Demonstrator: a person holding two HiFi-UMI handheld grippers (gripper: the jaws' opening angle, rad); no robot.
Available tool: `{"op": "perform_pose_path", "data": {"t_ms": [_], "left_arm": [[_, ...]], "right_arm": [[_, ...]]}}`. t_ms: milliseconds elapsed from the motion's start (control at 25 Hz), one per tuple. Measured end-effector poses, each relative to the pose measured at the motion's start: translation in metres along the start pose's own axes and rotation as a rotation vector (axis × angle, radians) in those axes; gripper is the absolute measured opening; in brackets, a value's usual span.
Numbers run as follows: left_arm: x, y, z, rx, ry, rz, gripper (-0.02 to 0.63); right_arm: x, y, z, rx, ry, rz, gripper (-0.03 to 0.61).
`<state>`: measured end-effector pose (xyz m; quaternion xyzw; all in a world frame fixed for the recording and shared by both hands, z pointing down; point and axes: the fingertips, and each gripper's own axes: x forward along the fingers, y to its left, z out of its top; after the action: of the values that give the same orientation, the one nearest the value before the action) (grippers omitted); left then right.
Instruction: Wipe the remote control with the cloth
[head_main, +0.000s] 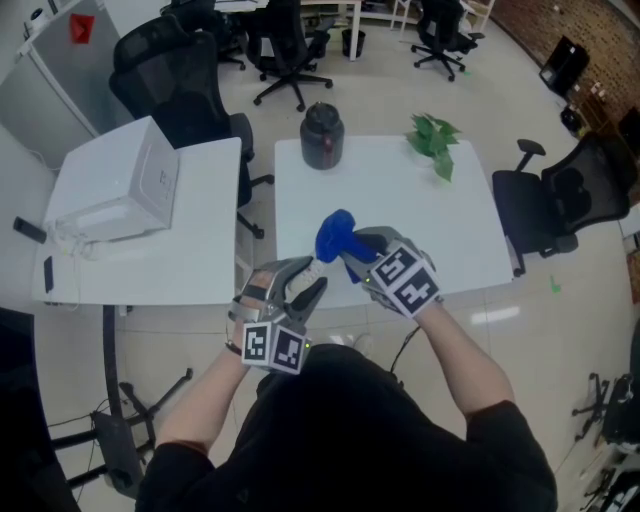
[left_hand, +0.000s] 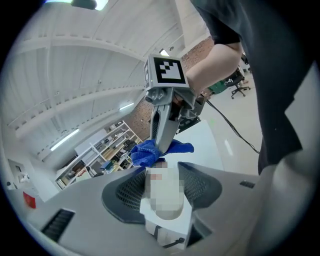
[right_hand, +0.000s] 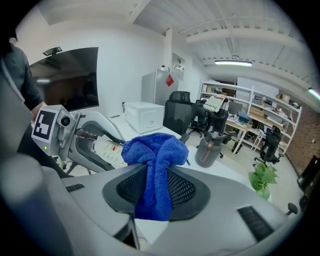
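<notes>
My left gripper (left_hand: 162, 186) is shut on a white remote control (left_hand: 163, 192), which stands end-on between its jaws. My right gripper (right_hand: 157, 189) is shut on a bunched blue cloth (right_hand: 154, 162). The cloth (head_main: 333, 236) hangs in the air just right of the left gripper (head_main: 303, 281), above the near edge of the white table (head_main: 400, 215). In the right gripper view the remote (right_hand: 107, 150) shows its buttons, with the cloth close beside its far end. From the left gripper view the cloth (left_hand: 146, 153) sits just beyond the remote's tip; I cannot tell whether they touch.
A black jug (head_main: 322, 136) and a small green plant (head_main: 434, 138) stand at the table's far side. A white box-shaped machine (head_main: 128, 186) rests on the neighbouring table to the left. Black office chairs (head_main: 555, 205) stand around both tables.
</notes>
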<state>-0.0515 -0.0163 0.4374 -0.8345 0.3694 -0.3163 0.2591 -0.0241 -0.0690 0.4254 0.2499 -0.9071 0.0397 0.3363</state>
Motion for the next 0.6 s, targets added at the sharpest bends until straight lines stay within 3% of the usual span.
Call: {"op": "perform_pose_path", "data": {"t_ms": [80, 120, 240, 360, 480, 600], "left_arm": [[0.001, 0.007, 0.000, -0.092, -0.020, -0.002, 0.207], [0.001, 0.013, 0.000, -0.179, -0.039, -0.003, 0.207], [0.001, 0.043, -0.001, -0.598, -0.133, 0.004, 0.207], [0.001, 0.074, -0.011, -1.047, -0.258, 0.000, 0.207], [-0.001, 0.096, -0.020, -1.442, -0.447, -0.030, 0.207], [-0.005, 0.112, -0.024, -1.765, -0.623, -0.060, 0.207]], "right_arm": [[-0.008, -0.007, 0.010, 0.014, -0.048, -0.022, 0.121], [-0.014, -0.010, 0.018, 0.025, -0.095, -0.037, 0.121], [-0.042, -0.021, 0.046, 0.088, -0.305, -0.093, 0.123], [-0.060, -0.020, 0.058, 0.155, -0.464, -0.094, 0.123], [-0.056, -0.002, 0.052, 0.212, -0.507, -0.038, 0.121], [-0.040, 0.027, 0.046, 0.221, -0.496, 0.045, 0.121]]}}
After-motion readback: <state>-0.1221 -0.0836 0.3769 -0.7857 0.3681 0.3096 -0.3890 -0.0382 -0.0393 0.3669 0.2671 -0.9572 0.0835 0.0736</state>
